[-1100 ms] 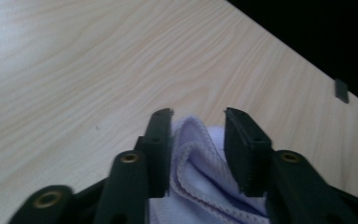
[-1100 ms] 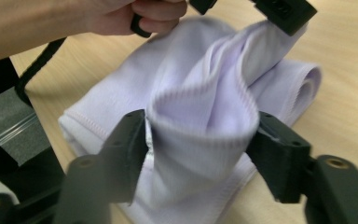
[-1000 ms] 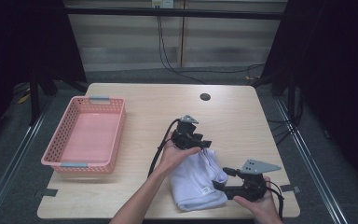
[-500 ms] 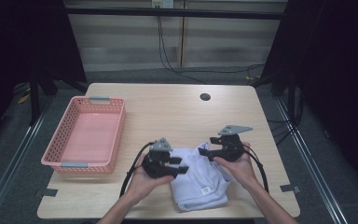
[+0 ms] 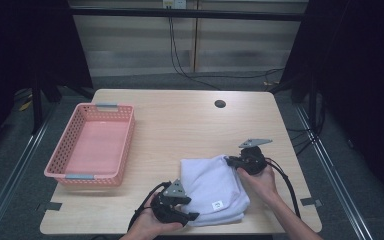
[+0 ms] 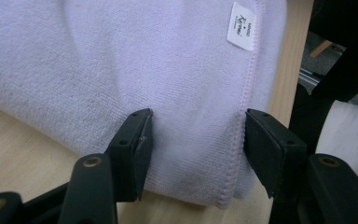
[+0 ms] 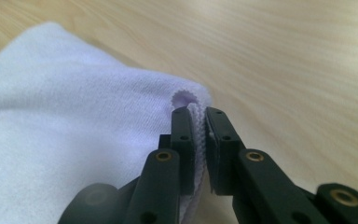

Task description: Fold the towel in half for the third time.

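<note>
towel [image 5: 211, 186] folded, long axis far-left to near-right on worktop [image 5: 180, 125]; right tool [image 5: 231, 161] just pinched its far corner; left tool [image 5: 187, 209] jaws reopened, straddling near edge, not gripping

place: lab-style recording booth | table: plain light wooden table [image 5: 180, 120] with a round cable hole [image 5: 220, 104] | surround: dark curtains [image 5: 365, 75] on both sides, metal floor rails [image 5: 10, 185] | back: pale panelled wall [image 5: 145, 45] with black cables [image 5: 180, 55] hanging down to grey floor
</note>
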Tool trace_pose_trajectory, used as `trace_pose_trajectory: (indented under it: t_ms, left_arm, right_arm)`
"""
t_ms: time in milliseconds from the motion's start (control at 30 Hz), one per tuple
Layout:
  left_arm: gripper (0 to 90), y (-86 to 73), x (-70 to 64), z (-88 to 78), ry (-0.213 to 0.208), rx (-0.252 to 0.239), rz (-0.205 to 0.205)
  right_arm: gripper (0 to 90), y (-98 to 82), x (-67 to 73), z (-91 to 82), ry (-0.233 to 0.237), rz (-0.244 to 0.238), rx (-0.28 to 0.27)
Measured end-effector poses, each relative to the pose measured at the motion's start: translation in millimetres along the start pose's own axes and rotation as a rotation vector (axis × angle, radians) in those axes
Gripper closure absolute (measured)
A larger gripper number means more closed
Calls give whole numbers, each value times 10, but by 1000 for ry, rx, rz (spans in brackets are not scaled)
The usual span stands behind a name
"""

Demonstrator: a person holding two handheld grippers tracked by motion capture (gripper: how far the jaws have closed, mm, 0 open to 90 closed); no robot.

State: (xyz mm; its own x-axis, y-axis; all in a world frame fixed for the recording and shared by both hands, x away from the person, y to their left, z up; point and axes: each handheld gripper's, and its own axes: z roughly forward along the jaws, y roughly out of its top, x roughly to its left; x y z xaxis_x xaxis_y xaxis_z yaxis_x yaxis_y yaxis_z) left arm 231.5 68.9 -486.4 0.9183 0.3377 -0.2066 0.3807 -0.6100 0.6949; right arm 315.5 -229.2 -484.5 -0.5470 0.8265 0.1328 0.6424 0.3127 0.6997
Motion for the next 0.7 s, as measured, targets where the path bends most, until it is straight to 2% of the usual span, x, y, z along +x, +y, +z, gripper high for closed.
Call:
trace_pose_trajectory:
  t_ms: [67, 133, 167, 200, 267, 300, 367, 400, 467, 500, 567, 600, 667, 700]
  left_arm:
    - [441, 3, 3, 2, 10, 5, 19]
    - [429, 5, -4, -14, 15, 12, 19]
    - [413, -3, -2, -38, -4, 10, 3]
    - [382, -18, 2, -65, -11, 7, -12]
    - [348, -77, 18, -132, -16, 21, -39]
    - [331, -122, 28, -151, -23, 11, -67]
    - [312, -189, 39, -197, -3, 21, -86]
    - [291, -205, 42, -201, 0, 8, -103]
    - [255, -187, 50, -206, 10, -4, -138]
    - [237, -159, 33, -209, 29, -11, -146]
    - [236, -142, -26, -158, 1, -27, -145]
    - [240, -139, -61, -110, 19, 1, -124]
    - [203, -131, -112, -40, 29, 44, -90]
    - [197, -126, -149, -19, 46, 38, -86]
  right_arm:
    - [829, -49, 2, -21, -17, -12, 11]
    - [824, -82, -6, -55, -22, -17, 16]
    - [811, -94, -14, -63, -20, -23, 11]
    - [761, -111, -25, -77, -19, -28, 7]
    - [535, -113, -49, -110, -26, -22, -3]
    - [476, -110, -56, -122, -30, -18, -10]
    - [408, -102, -64, -141, -16, -33, -29]
    - [351, -96, -69, -130, 5, -41, -45]
    - [317, -94, -74, -92, 53, -33, -44]
    - [292, -97, -67, -60, 74, -33, -47]
    - [256, -80, -54, -8, 101, -32, -21]
    - [231, -72, -55, 18, 111, -39, -26]
    - [219, -78, -47, 59, 110, -35, -11]
    - [210, -82, -43, 80, 108, -43, 5]
